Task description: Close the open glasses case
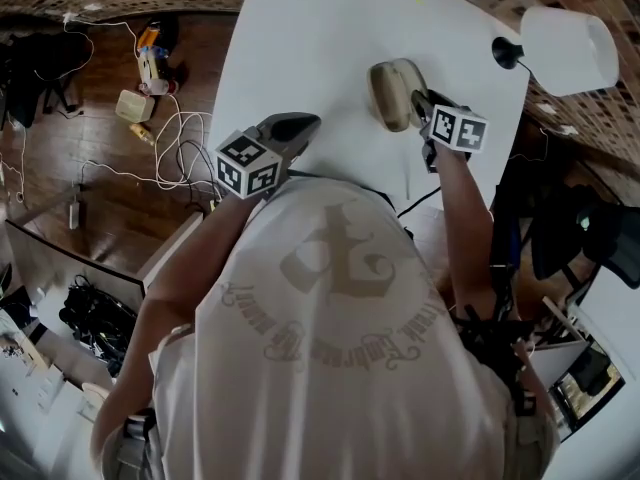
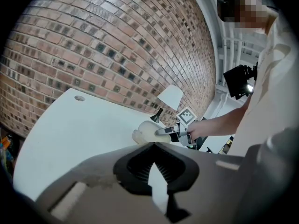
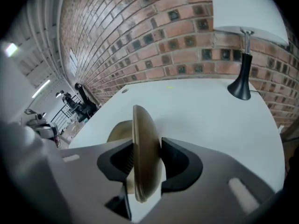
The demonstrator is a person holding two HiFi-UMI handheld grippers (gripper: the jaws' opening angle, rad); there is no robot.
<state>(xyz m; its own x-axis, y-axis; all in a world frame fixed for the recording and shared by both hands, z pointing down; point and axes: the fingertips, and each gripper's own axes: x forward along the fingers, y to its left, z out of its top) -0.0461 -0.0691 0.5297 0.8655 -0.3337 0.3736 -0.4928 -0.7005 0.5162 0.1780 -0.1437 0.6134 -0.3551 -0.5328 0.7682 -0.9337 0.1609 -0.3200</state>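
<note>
Beige glasses case (image 1: pixel 388 93) lies upper centre, long axis up-frame, its upright lid (image 3: pixel 141 129) clamped edge-on in the right gripper (image 3: pixel 144 160); left gripper (image 2: pixel 154 167) closed, empty.

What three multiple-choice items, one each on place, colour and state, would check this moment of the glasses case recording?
1. Where is the lamp?
A. on the floor
B. at the table's far right corner
C. in the table's middle

2. What colour is the glasses case?
A. red
B. blue
C. beige

3. How is the lid?
A. shut flat
B. raised, clamped in the right gripper
C. lying apart from the case

Answers:
1 B, its black base stands there, by the brick wall.
2 C, it looks beige in every view.
3 B, the jaws press the lid's two faces.
</note>
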